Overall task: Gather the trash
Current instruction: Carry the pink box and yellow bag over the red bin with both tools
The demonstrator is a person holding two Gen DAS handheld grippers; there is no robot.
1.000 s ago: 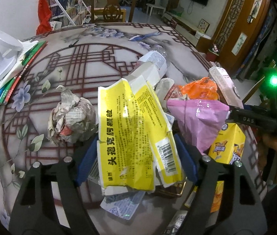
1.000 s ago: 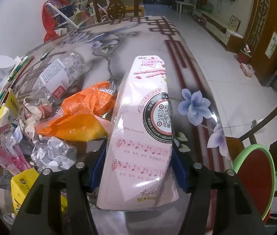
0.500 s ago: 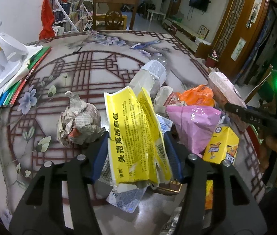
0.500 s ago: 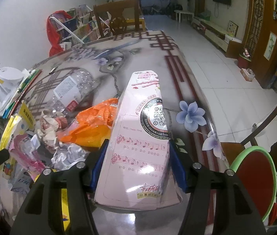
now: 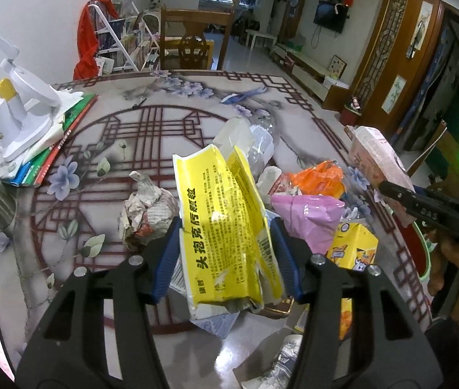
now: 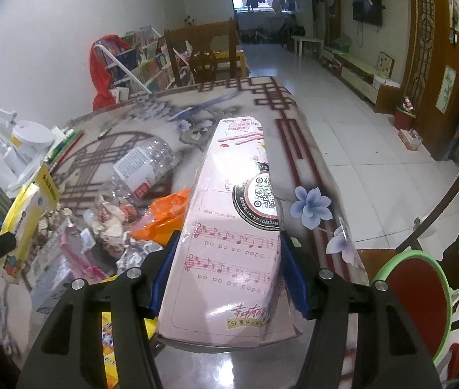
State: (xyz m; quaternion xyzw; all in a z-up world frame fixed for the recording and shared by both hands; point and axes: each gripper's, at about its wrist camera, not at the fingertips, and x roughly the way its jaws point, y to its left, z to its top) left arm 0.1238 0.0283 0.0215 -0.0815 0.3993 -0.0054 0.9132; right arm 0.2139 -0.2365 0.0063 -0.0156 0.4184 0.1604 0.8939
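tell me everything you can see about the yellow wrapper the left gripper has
The yellow wrapper is a flattened, creased packet of thin glossy film, with bold black Chinese characters down its face, fine print higher up and a barcode near its right edge. Its top end is torn open and its lower edge is ragged. It stands nearly upright, leaning a little left, clamped on both sides between the blue pads of the left hand-held gripper, above the other trash on the patterned table.

pink box [image 6: 229, 253] "po po popo" (date "2025"), yellow wrapper [image 5: 226, 227] "头孢克肟颗粒"
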